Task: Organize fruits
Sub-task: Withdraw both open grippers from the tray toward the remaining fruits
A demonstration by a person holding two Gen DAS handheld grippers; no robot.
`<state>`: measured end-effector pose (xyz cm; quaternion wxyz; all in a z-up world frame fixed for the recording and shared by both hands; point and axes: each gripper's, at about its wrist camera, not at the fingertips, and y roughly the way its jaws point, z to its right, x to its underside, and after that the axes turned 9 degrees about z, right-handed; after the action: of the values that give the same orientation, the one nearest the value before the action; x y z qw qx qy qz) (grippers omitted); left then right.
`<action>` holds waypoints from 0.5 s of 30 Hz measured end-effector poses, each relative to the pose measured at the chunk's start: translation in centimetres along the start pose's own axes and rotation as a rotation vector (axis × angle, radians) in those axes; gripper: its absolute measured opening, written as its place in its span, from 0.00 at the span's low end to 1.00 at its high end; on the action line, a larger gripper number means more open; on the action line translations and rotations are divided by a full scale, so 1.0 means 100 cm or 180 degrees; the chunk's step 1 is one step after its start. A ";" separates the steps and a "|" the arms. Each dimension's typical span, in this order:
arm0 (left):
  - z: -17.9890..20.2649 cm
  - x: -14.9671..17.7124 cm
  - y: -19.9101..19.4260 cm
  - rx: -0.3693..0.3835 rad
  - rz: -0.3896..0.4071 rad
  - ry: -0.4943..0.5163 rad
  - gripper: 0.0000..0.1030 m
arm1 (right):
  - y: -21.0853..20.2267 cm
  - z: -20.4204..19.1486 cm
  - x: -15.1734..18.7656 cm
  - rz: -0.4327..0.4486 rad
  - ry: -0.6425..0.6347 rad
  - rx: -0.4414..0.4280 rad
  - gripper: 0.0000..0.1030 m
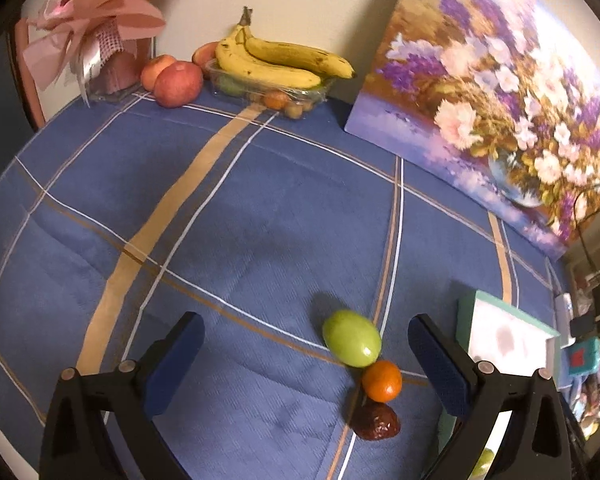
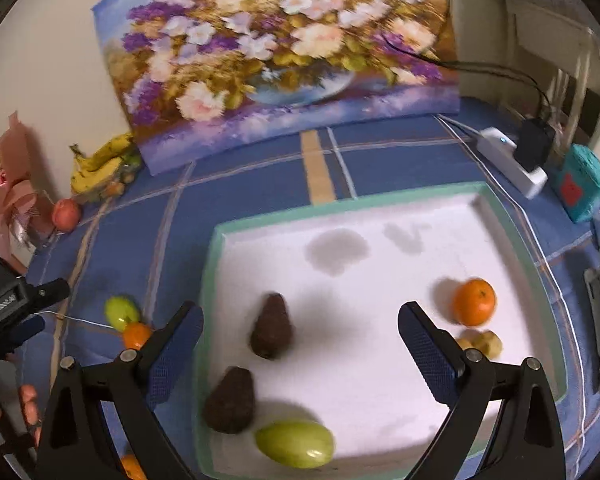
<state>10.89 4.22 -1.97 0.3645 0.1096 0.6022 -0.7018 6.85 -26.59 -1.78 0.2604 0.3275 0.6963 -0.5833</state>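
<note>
Three loose fruits: green fruit (image 1: pixel 352 343), mandarin (image 1: pixel 381 380) and dark date (image 1: pixel 376 421) in a touching row on the blue cloth (image 1: pixel 236 216), between the left fingers.
Left gripper (image 1: pixel 305 364): spread wide, holding nothing, over that row.
Right gripper (image 2: pixel 300 354): spread wide, empty, over the tray (image 2: pixel 396 198).
Tray load: two avocados (image 2: pixel 271 326) near the left rim, green fruit (image 2: pixel 295 443) at the near edge, orange (image 2: pixel 474 302) right, with a yellowish piece (image 2: pixel 487 343) just below it.
Back wall: bananas (image 1: pixel 276 60) atop a clear box (image 1: pixel 300 94), apples (image 1: pixel 178 83) beside, flower painting (image 1: pixel 488 92) leaning.
</note>
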 end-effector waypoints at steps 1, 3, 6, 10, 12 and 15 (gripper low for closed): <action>-0.003 -0.002 0.000 0.0015 0.0002 -0.0009 1.00 | 0.001 -0.006 -0.001 -0.0003 -0.0049 -0.0049 0.95; -0.006 -0.006 0.000 0.0044 -0.0003 0.0012 1.00 | 0.004 -0.018 -0.006 -0.0045 -0.0089 -0.0148 0.95; -0.011 -0.013 -0.004 0.0064 -0.0004 0.0032 1.00 | 0.008 -0.035 -0.012 -0.0075 -0.0054 -0.0325 0.95; -0.022 -0.024 -0.009 -0.0038 0.0095 -0.0021 1.00 | 0.015 -0.059 -0.024 -0.0089 -0.0062 -0.0359 0.95; -0.030 -0.030 -0.009 -0.0020 0.0106 -0.0101 0.99 | 0.016 -0.069 -0.028 -0.0074 -0.0073 -0.0388 0.95; -0.039 -0.038 -0.009 -0.0029 0.0086 -0.0213 0.99 | 0.019 -0.084 -0.032 -0.0087 -0.0107 -0.0474 0.95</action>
<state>11.84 9.30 -0.03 0.3945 0.0926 0.5912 -0.6973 10.56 -18.67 0.93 0.2877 0.2878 0.7377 -0.5387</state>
